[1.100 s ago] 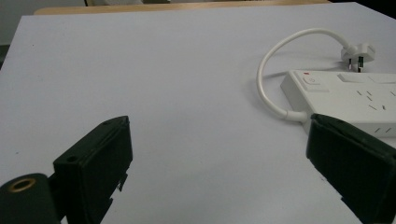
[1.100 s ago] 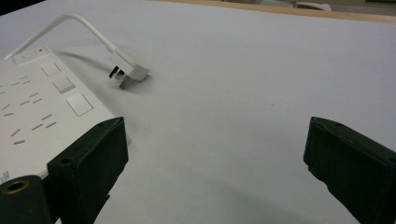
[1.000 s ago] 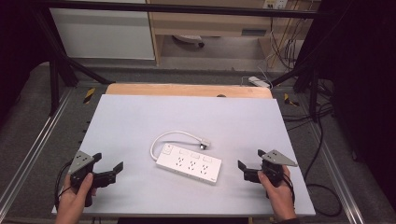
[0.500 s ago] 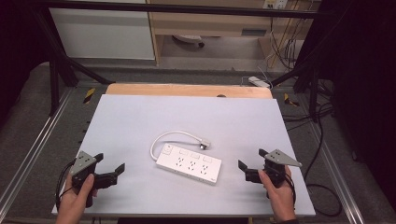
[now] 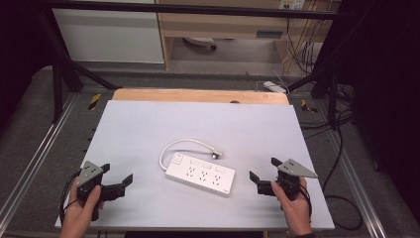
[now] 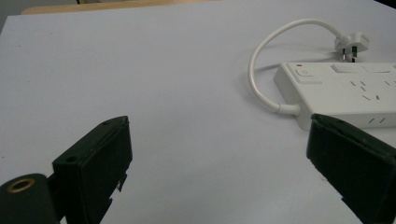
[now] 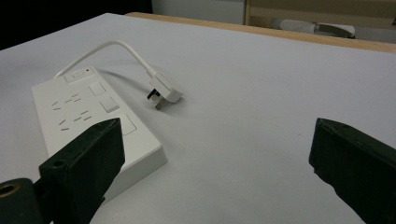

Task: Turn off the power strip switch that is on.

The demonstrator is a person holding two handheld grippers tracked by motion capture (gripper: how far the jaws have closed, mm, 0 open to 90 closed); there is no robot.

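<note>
Left claw [image 5: 120, 182] wide, right claw [image 5: 262, 176] wide; white power strip [image 5: 200, 174] between, lettering unreadable.

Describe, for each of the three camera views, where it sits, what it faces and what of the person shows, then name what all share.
High view: above the table's near edge, looking forward and down; both hands with left gripper and right gripper show.
Left gripper view: low at the table's left, facing the power strip's switch end; own black jaws.
Right gripper view: low at right, facing the strip's other end and plug; own jaws.
Shared: strip, cord, plug.
</note>
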